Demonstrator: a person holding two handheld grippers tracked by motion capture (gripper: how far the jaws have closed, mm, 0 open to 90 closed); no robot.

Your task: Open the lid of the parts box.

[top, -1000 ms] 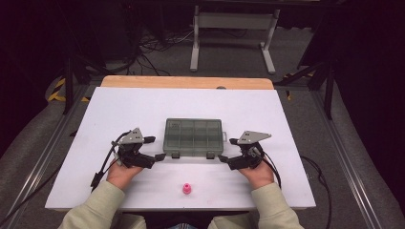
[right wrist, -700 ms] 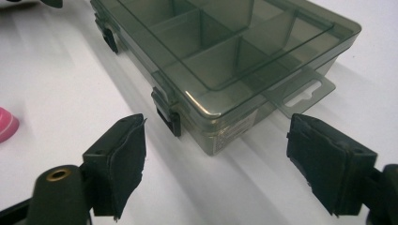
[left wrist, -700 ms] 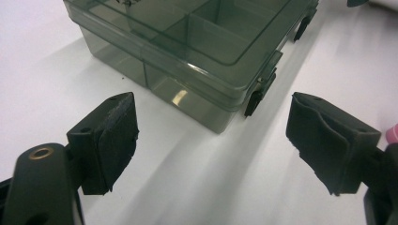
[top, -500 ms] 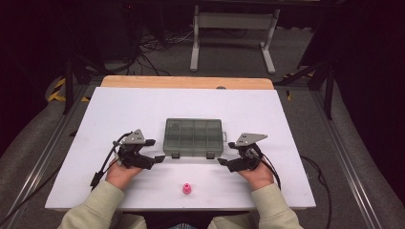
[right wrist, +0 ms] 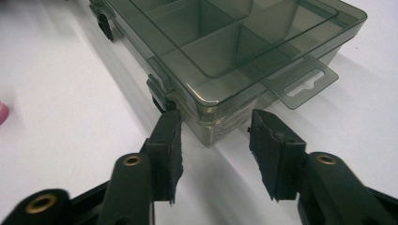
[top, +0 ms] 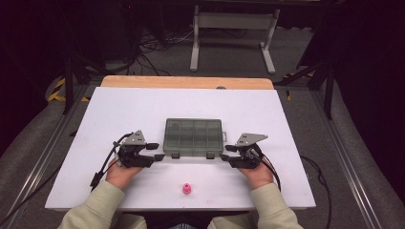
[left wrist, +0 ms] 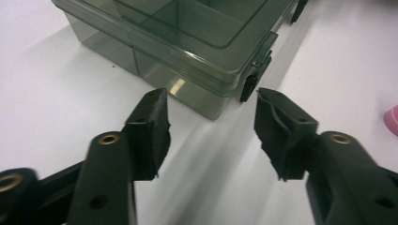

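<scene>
A smoky clear compartment box [top: 193,136] lies shut in the middle of the white table [top: 143,105]. My left gripper [top: 155,151] points at its front left corner. In the left gripper view, the left gripper [left wrist: 211,117] is open, and its jaws have just been closing with the box [left wrist: 187,42] corner and a black latch [left wrist: 248,86] just ahead of the tips. My right gripper [top: 226,152] points at the front right corner. Its jaws [right wrist: 213,129] have just been closing too and stand apart, the box [right wrist: 225,47] corner just beyond them, untouched.
A small pink piece [top: 186,189] sits near the table's front edge between the person's forearms, also seen as a pink piece [left wrist: 392,119] at the frame's edge. The box's hang tab [right wrist: 300,82] sticks out sideways. A wooden strip [top: 186,82] borders the table's far side; a metal stand [top: 234,28] and cables lie beyond.
Both grippers' jaws stand closer together than in the earlier frames. The hands, the box and the pink piece have stayed where they were.
</scene>
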